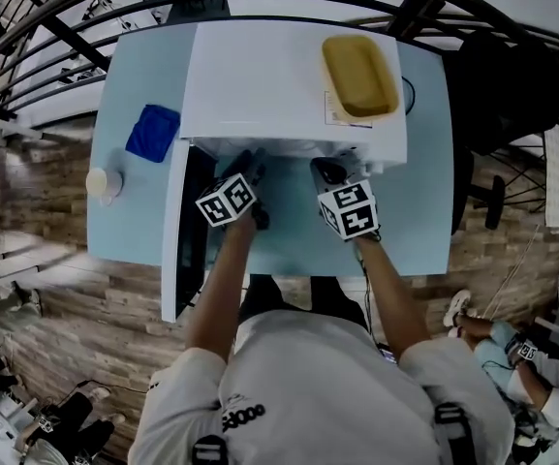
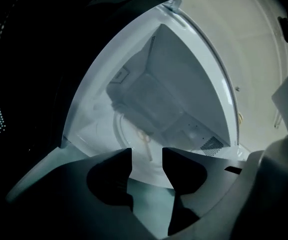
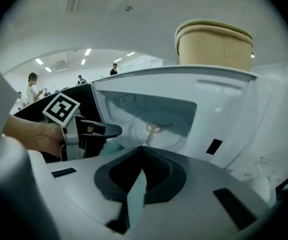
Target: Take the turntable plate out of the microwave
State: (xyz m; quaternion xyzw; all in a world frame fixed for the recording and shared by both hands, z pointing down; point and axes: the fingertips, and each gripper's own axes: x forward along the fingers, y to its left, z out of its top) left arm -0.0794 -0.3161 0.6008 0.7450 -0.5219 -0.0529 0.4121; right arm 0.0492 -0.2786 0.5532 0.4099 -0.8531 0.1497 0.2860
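Head view: microwave (image 1: 260, 76), illegible shirt print (image 1: 243, 417)

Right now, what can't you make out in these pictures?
Left gripper view: the open left tongs cover the turntable plate's near edge.
Right gripper view: the shut right tongs hide its front too.
Head view: the microwave's roof hides the whole inside.
Head view: the cup is too small to see inside.
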